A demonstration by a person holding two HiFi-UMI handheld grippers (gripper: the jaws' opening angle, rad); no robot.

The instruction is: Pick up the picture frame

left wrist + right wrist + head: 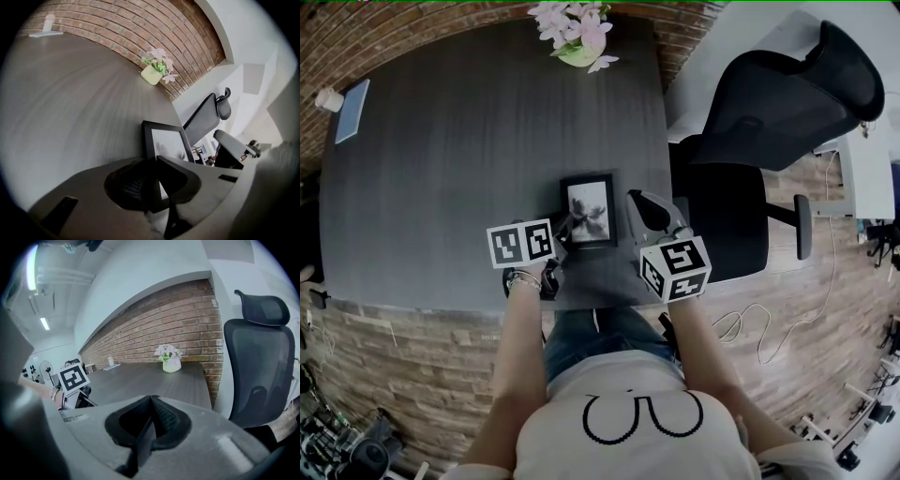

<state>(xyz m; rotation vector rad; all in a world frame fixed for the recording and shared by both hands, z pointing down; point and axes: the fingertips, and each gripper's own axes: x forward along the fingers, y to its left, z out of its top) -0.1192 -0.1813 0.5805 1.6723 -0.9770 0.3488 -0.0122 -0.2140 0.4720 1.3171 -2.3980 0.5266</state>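
Note:
A black picture frame with a pale flower print lies near the front edge of the dark wooden table. My left gripper reaches it from the lower left and is shut on its left border. In the left gripper view the frame runs down between the gripper's dark pads, which press on its black edge. My right gripper hovers just to the right of the frame, apart from it. In the right gripper view it is shut with nothing between the jaws.
A pot of pink flowers stands at the table's far edge. A blue notebook and a white cup sit at the far left corner. A black office chair stands right of the table, before a white desk.

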